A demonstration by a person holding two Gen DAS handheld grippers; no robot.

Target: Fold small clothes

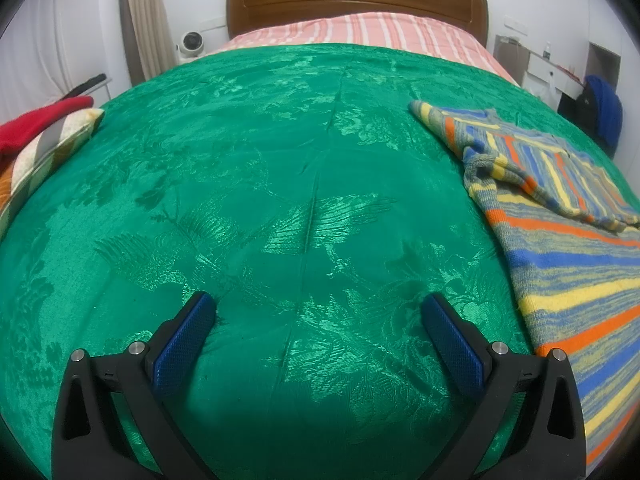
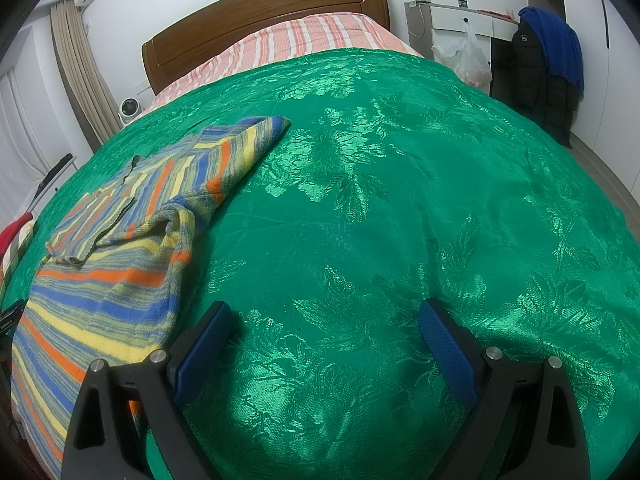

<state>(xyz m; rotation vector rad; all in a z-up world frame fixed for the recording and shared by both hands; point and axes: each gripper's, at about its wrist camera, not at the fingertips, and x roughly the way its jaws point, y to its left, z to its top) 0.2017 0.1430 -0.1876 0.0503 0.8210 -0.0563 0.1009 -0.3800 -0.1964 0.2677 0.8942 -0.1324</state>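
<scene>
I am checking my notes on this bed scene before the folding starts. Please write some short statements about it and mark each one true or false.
1. Both tools, left and right, are open and hold nothing. True.
2. The striped sweater lies on the green bedspread. True.
3. The sweater is plain red. False: it has blue, yellow, orange and grey stripes.
4. The right tool is gripping the sweater's hem. False: its fingers are apart over bare bedspread, beside the sweater.
5. One sleeve stretches toward the headboard. True.
</scene>
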